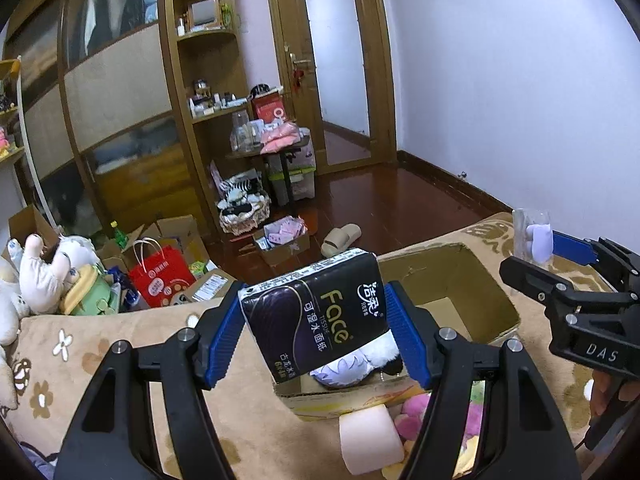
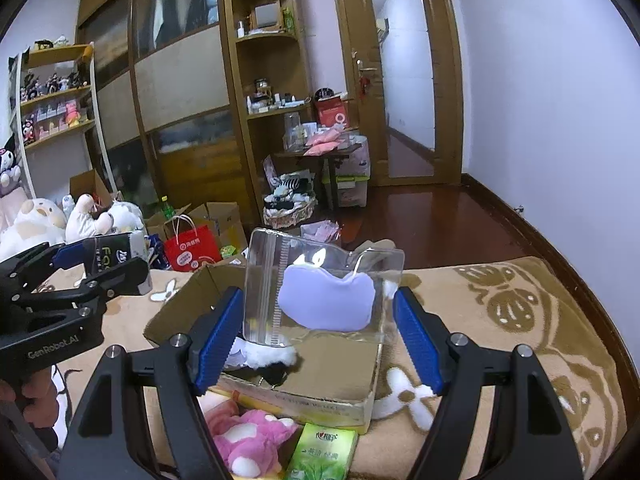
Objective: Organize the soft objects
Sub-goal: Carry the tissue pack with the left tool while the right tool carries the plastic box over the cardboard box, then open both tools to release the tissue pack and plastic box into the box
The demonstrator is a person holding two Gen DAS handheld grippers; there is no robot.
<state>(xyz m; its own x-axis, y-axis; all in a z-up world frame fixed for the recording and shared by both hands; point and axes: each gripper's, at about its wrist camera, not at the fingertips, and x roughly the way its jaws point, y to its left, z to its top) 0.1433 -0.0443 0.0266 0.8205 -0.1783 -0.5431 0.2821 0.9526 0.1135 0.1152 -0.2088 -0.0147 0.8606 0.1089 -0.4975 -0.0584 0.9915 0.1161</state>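
Note:
My left gripper point(image 1: 316, 328) is shut on a black "Face" tissue pack point(image 1: 320, 316) and holds it above the near edge of an open cardboard box point(image 1: 492, 280) on the patterned blanket. A white and lilac plush point(image 1: 352, 368) lies in the box. My right gripper point(image 2: 318, 336) is shut on a clear plastic pouch point(image 2: 320, 292) with a lilac soft piece inside, held over the same box point(image 2: 176, 308). The right gripper also shows in the left wrist view point(image 1: 560, 256), to the right of the box.
A white roll point(image 1: 370, 442) and a pink plush point(image 2: 248, 444) lie in front of the box. A green tissue pack point(image 2: 324, 456) lies beside them. Plush toys point(image 1: 48, 272) and a red bag point(image 1: 160, 276) stand on the left. The wooden floor point(image 1: 400, 200) lies beyond.

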